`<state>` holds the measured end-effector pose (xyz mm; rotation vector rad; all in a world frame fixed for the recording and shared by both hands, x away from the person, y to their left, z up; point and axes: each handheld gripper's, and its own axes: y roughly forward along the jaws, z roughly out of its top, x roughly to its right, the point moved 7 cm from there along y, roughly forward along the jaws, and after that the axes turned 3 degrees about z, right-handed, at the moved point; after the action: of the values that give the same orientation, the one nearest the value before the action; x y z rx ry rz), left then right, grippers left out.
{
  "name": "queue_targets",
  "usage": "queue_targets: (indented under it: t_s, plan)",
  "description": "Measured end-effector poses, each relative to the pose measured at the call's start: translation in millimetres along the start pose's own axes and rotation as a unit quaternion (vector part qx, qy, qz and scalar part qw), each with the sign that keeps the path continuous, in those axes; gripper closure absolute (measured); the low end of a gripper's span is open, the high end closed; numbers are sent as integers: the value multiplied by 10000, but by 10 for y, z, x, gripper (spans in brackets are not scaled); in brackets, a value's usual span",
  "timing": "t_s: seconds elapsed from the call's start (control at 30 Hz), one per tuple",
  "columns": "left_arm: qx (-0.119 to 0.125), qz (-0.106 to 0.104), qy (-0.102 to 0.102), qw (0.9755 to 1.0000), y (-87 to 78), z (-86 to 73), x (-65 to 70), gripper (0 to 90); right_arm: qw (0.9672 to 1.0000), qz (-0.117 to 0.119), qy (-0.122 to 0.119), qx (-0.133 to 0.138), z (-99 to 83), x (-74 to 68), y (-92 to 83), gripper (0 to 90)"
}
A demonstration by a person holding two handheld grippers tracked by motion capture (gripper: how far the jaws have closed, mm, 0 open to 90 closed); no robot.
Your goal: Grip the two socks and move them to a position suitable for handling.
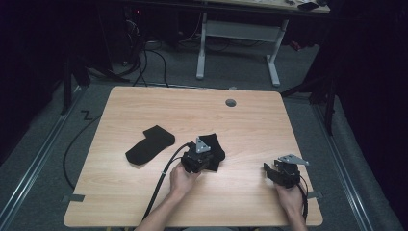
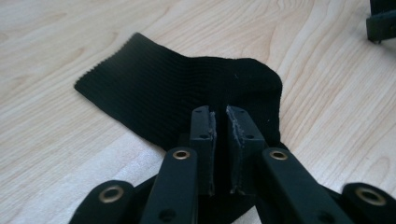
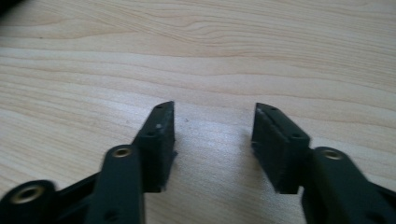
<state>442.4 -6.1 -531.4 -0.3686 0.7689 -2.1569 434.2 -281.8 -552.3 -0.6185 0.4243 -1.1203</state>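
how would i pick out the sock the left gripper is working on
Start at the wooden table and find its middle. Two black socks lie there: the one under the left gripper is crumpled, while the flat sock lies apart, further left.

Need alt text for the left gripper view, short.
The left gripper points down at a black ribbed sock lying flat on a light wooden table, its two black fingers nearly together over the sock's near edge, with a narrow gap between the pads. Part of another black gripper shows at the top right corner.
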Motion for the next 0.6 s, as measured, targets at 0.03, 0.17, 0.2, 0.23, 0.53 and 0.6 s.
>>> queue_targets:
  t_s: [0.03, 0.17, 0.2, 0.23, 0.53, 0.6]
  plan:
    - [-8, -11, -24, 10000, 9, -7, 1, 775, 10000, 21, -34, -3, 3, -16, -1, 588]
    - [15, -63, -92, 9999, 0, -16, 12, 709, 9995, 212, -239, -52, 71, -160, -7, 675]
    - [12, -22, -7, 10000, -23, -19, 16, 677, 9991, 274, -332, 10, 112, -220, -14, 690]
    - [31, -7, 17, 10000, -43, -19, 21, 650, 9983, 365, -444, 61, 170, -298, -18, 700]
    - [113, -23, 139, 9998, -321, -142, -5, 517, 9901, 1001, -966, 197, 545, -837, 124, 729]
    - [85, 31, 213, 9997, -372, -203, -8, 501, 9877, 1126, -1068, 173, 602, -951, 170, 727]
